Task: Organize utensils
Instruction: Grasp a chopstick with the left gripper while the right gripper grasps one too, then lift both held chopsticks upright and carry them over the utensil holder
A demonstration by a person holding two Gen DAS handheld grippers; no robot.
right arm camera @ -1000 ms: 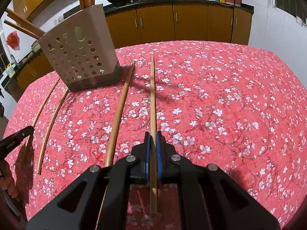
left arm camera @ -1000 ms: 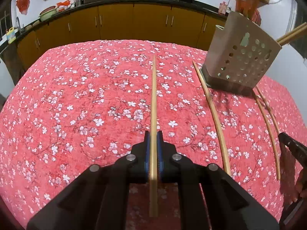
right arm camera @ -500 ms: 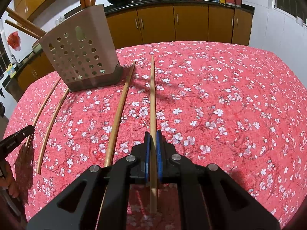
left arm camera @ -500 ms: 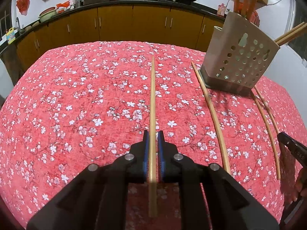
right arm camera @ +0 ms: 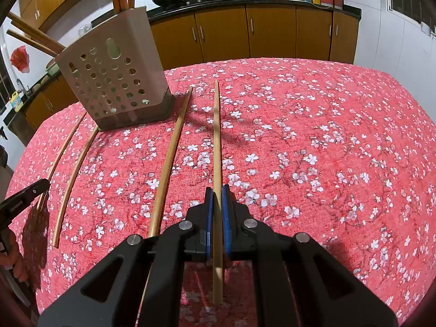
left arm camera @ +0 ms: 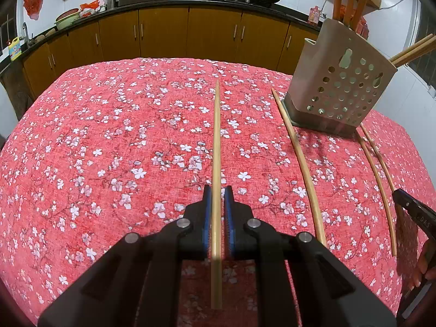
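Yellow-brown kitchen cabinets (left arm camera: 163, 35) under a dark worktop run behind a counter (left arm camera: 81, 163) spread with a red cloth printed with white blossoms.

The left tongs (left arm camera: 217, 190) are drawn in narrow on the left chopstick (left arm camera: 216, 136). They hold it near its back end, so most of its length runs ahead over the cloth. The hold looks light, and I would firm it before lifting.

To the right of it in the left wrist view, a loose chopstick (left arm camera: 299, 160) lies on the cloth, its far end just beside the foot of the perforated utensil holder (left arm camera: 340, 81). The holder stands upright at the far side and several sticks are already in it. Beyond it lies a pair of thinner sticks (left arm camera: 377, 174).

The right tongs (right arm camera: 217, 190) are pinched tight on the right chopstick (right arm camera: 216, 136), which is gripped the same way and points towards the far edge.

The step in hand seems to be taking both held chopsticks to the holder. It would go best one hand at a time, so the tongs do not meet above the opening:
- Lift the chopstick clear of the cloth.
- Swing it upright.
- Bring its lower tip over an open part of the mouth, away from the sticks already standing there.
- Lower it well inside before the tongs let go.

A long lever held at one end can twist in the pads. The holder also looks light enough to tip if it is knocked sideways.
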